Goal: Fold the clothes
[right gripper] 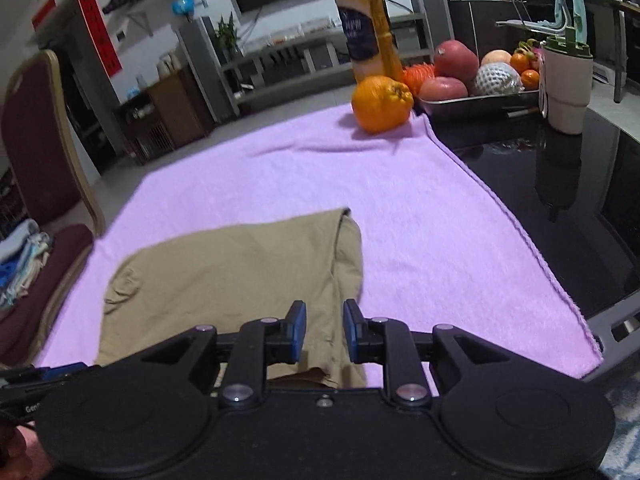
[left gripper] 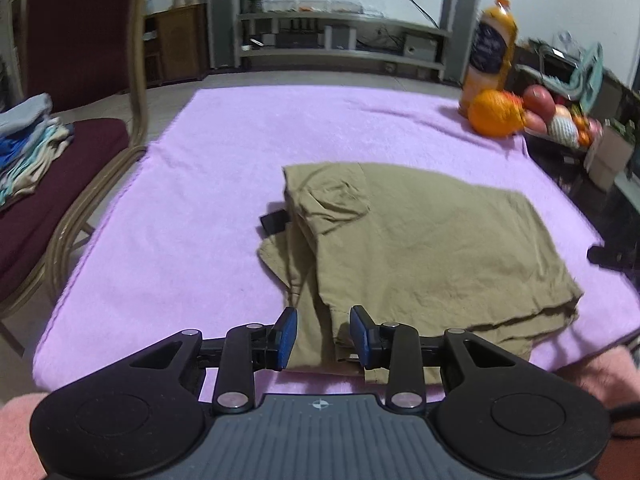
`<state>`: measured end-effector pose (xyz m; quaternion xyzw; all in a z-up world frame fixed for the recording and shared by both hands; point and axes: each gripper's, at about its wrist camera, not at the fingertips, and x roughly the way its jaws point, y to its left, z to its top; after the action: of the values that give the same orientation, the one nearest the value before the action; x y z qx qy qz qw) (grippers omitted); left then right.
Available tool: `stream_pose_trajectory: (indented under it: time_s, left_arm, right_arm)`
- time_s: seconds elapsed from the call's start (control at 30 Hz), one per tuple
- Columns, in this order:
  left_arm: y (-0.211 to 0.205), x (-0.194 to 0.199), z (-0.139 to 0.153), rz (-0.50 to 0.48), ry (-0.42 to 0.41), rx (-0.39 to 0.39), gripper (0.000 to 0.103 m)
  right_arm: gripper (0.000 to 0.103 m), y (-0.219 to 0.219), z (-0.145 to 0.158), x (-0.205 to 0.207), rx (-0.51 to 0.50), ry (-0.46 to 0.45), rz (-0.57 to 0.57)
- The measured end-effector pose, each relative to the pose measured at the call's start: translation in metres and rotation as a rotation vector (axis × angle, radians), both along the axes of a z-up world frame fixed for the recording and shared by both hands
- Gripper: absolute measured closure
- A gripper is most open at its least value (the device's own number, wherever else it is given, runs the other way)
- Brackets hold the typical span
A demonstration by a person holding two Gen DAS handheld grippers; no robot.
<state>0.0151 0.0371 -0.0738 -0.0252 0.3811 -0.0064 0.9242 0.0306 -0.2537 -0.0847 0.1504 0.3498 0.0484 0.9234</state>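
Both gripper views cut off the khaki garment's (left gripper: 420,248) near edge.

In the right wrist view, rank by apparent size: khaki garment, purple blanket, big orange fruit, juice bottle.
1. purple blanket
2. khaki garment, though it lies nearest the camera
3. juice bottle and big orange fruit: they look about alike in area, so I won't rank them

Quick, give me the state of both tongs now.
Left tongs: open, holding nothing, above the khaki garment.
Right tongs: open, holding nothing.
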Motion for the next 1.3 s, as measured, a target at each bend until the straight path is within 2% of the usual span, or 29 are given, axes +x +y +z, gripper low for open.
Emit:
stream_pose_trajectory:
  time_s: [0.17,0.33,0.43,0.6,0.73,0.8,0.93,1.03,1.13,1.23,1.3]
  left_arm:
    - [0.009,0.0,0.029,0.015,-0.082,-0.059,0.069]
    - [0.013,0.049,0.038,0.013,-0.103,-0.042,0.069]
    - [0.008,0.09,0.026,-0.004,-0.081,-0.024,0.075]
    - [-0.01,0.137,-0.006,-0.062,-0.04,0.052,0.075]
    - [-0.007,0.155,-0.045,-0.022,0.083,0.107,0.074]
    - [-0.005,0.152,-0.047,-0.021,0.075,0.099,0.074]
    - [-0.004,0.155,-0.042,-0.008,0.103,0.114,0.069]
    - [0.002,0.133,-0.025,0.013,0.083,0.114,0.07]
    - [0.014,0.094,-0.006,-0.002,0.026,0.036,0.07]
    - [0.022,0.062,0.006,0.006,-0.008,-0.049,0.072]
    - [0.015,0.053,0.006,-0.01,-0.02,-0.055,0.076]
  right_arm:
    - [0.082,-0.002,0.004,-0.008,0.047,-0.015,0.008]
    - [0.082,0.016,0.011,0.021,0.084,-0.016,0.044]
    - [0.082,0.043,0.012,0.055,0.042,-0.02,0.096]
    - [0.082,0.087,-0.001,0.113,-0.076,-0.025,0.147]
    - [0.083,0.106,-0.029,0.134,-0.168,0.033,0.192]
    - [0.085,0.11,-0.042,0.133,-0.21,0.042,0.207]
    - [0.085,0.111,-0.038,0.129,-0.242,0.046,0.222]
    - [0.084,0.091,-0.022,0.12,-0.165,0.058,0.189]
    - [0.079,0.058,-0.002,0.09,-0.054,0.015,0.135]
    - [0.075,0.034,0.01,0.059,0.012,-0.007,0.114]
    - [0.075,0.029,0.009,0.047,0.03,-0.005,0.119]
